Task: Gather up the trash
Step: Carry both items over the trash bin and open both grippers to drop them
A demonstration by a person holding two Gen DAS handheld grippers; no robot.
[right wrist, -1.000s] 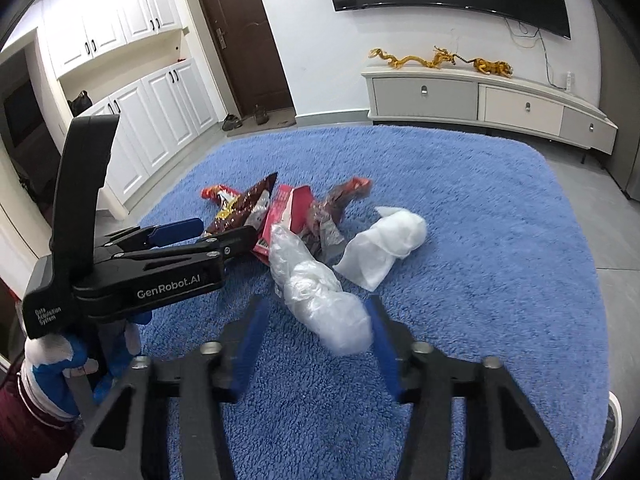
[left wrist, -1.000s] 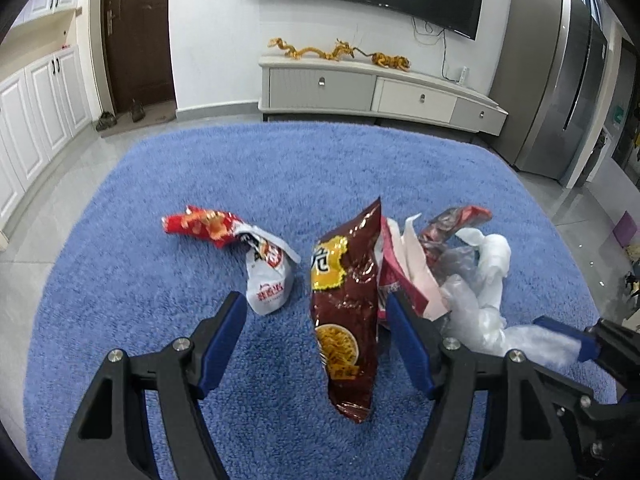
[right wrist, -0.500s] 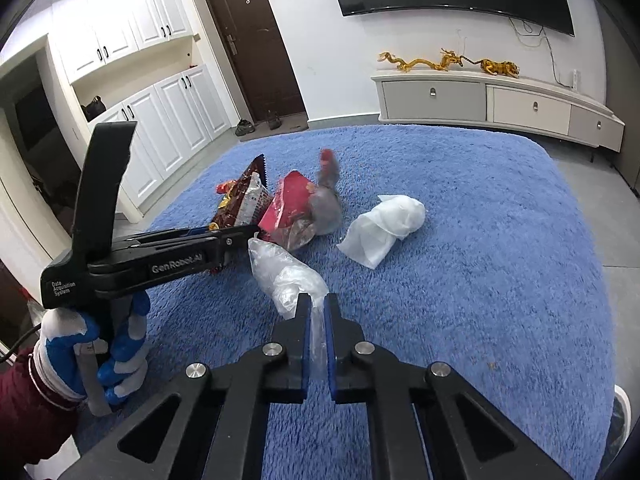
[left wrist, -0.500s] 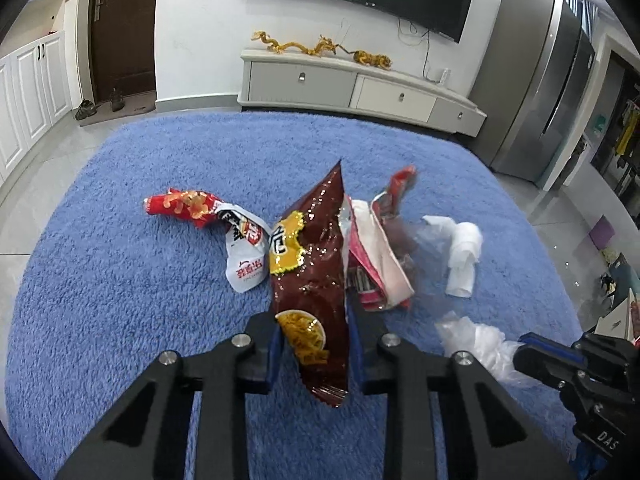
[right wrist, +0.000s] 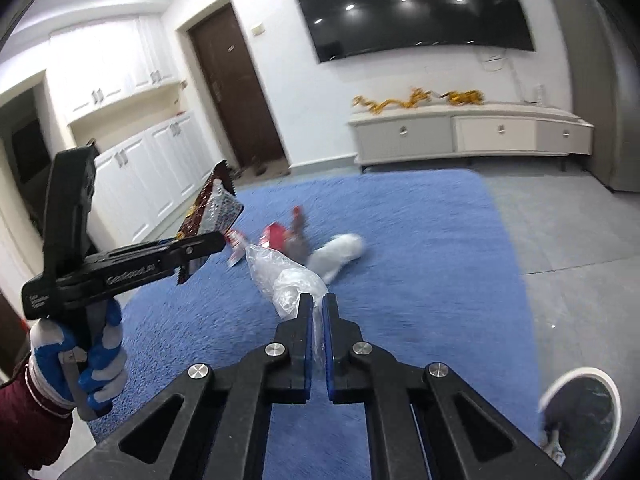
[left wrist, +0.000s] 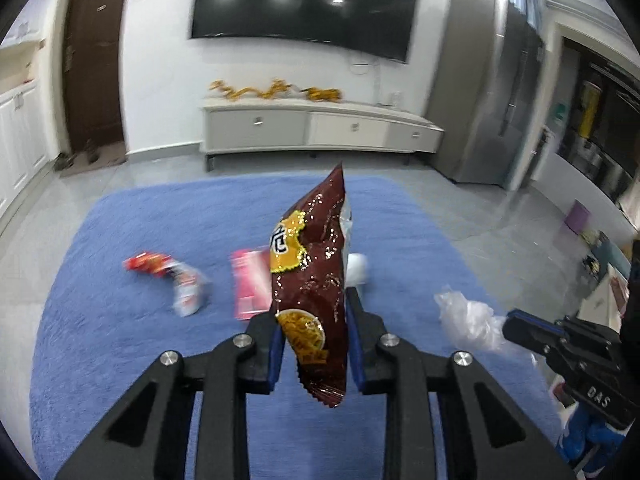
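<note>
My left gripper (left wrist: 314, 312) is shut on a dark red snack bag (left wrist: 310, 276) and holds it upright above the blue rug (left wrist: 120, 340); the bag also shows in the right wrist view (right wrist: 212, 210). My right gripper (right wrist: 316, 312) is shut on a clear crumpled plastic bag (right wrist: 286, 276), also seen in the left wrist view (left wrist: 466, 316), lifted off the rug. A red-and-white wrapper (left wrist: 176, 276), a pink packet (left wrist: 250, 284) and a white wad (right wrist: 340, 250) lie on the rug.
A white TV cabinet (left wrist: 312, 128) stands against the far wall under a wall TV (left wrist: 304, 8). A grey fridge (left wrist: 484, 88) stands at the right, white cupboards (right wrist: 140, 160) at the left. A white-rimmed bin (right wrist: 580, 412) sits at the lower right.
Both grippers have risen, carrying the snack bag and the plastic bag up off the rug. A second ago both were open around them; they closed half a second ago.
</note>
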